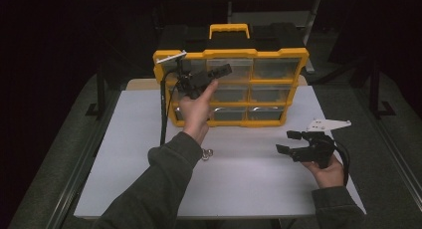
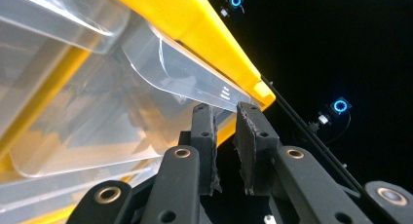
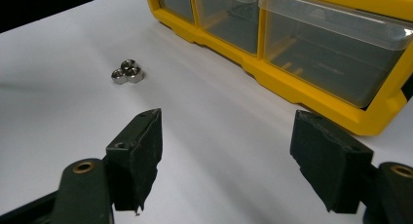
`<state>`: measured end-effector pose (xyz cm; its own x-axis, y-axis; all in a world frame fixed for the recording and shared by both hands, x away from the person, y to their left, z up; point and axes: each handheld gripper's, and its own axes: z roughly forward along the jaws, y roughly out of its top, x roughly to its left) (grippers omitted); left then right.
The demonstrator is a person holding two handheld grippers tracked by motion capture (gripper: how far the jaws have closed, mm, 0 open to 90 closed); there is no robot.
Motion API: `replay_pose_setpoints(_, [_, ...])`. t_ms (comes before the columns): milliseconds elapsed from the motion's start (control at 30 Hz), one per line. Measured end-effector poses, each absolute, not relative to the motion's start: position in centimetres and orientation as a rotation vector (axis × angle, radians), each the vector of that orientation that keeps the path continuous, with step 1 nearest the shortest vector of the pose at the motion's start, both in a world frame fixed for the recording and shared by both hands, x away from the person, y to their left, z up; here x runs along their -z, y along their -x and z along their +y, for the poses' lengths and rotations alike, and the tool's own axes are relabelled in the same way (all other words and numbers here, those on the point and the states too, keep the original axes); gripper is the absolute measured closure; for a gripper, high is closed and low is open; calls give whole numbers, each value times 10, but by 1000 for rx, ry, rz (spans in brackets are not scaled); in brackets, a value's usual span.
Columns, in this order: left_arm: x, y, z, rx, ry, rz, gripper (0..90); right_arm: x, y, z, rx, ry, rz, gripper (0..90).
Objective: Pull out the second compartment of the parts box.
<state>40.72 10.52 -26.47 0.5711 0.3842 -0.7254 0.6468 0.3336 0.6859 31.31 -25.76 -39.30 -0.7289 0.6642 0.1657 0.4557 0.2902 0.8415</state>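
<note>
Left gripper: jaws nearly together, pinching the clear lip of a drawer in the top row of the yellow organizer.
Right gripper: jaws wide apart, nothing between them, held low above the white table.
Organizer: one, upright, nine clear drawers in three rows.
Hex nuts: three, clustered touching, on the table before the organizer.
</note>
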Motion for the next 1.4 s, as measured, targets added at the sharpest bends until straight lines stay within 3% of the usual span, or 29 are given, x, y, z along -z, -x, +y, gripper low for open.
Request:
replay_pose_setpoints(1033, [268,-380,109,248,-1280,971,776,398,-315,-254,-1367,-1039,2388,260])
replay_pose_setpoints(1400, [262,-372,110,240,-1467,815,661,396,-313,-258,-1394,-1037,2372,256])
